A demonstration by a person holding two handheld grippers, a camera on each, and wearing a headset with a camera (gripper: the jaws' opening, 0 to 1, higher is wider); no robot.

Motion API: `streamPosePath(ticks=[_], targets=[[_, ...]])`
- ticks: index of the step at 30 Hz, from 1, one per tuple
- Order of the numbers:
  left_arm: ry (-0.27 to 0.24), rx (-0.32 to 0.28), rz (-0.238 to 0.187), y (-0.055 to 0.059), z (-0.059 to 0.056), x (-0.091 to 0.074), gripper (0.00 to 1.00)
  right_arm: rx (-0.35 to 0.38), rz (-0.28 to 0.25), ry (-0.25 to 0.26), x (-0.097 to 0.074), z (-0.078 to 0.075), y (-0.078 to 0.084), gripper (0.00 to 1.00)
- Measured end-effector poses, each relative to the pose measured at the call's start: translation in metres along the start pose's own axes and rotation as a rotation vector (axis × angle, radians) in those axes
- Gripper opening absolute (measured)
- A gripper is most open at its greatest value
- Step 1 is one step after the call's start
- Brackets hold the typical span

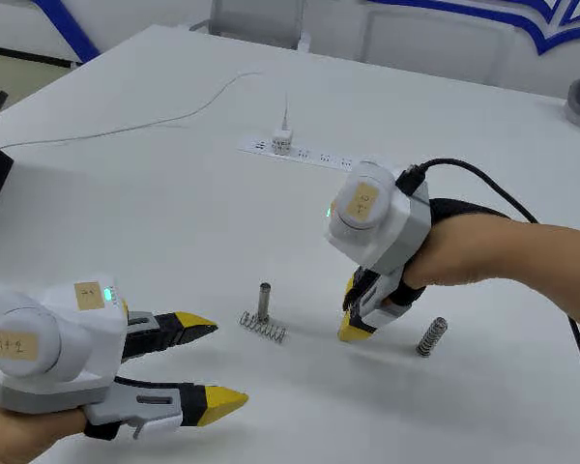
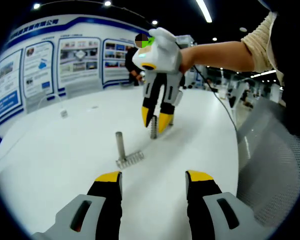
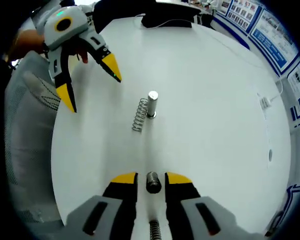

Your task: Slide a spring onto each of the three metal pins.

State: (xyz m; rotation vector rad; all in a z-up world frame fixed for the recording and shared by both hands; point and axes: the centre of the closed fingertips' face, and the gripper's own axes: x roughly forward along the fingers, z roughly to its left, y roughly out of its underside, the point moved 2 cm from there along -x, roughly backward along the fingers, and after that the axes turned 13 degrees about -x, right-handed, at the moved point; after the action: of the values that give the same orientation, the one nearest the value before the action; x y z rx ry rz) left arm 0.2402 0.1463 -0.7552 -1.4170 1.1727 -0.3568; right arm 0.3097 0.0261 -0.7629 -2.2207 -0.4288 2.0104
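Closest in, the left gripper (image 1: 228,360) hangs low over the bench (image 1: 174,213), its fingers spread wide with nothing between them. A strip of tape (image 1: 14,344) on its housing carries handwriting that looks like "A+2". A second scrap (image 1: 89,295) above it is too small to read. Tape (image 1: 362,204) on the right gripper (image 1: 353,327) is written on too, but I can't make it out.

A bare pin (image 1: 264,302) stands upright mid-bench, ahead of the left fingers and well apart from them. A spring (image 1: 262,327) lies on its side just beside that pin's foot. Right of the bare pin, the right gripper points down with its fingers narrowly parted either side of a second pin (image 3: 153,183). A sliver of bench shows on each side of it. Farther right of the bare pin, past that gripper, a second spring (image 1: 431,336) lies loose. Beyond the bare pin sits a white power strip (image 1: 309,155), its markings too small to read.
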Motion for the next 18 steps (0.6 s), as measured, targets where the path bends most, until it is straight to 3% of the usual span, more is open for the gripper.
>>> streamPosePath(ticks=[5,18], targets=[[0.000,0.002,0.000,-0.001,0.000,0.000,0.52,0.008,-0.046,0.006,-0.002,0.001,-0.016,0.23],[-0.003,0.005,-0.003,-0.002,0.000,-0.002,0.51,0.010,-0.083,0.008,0.005,0.005,-0.039,0.23]])
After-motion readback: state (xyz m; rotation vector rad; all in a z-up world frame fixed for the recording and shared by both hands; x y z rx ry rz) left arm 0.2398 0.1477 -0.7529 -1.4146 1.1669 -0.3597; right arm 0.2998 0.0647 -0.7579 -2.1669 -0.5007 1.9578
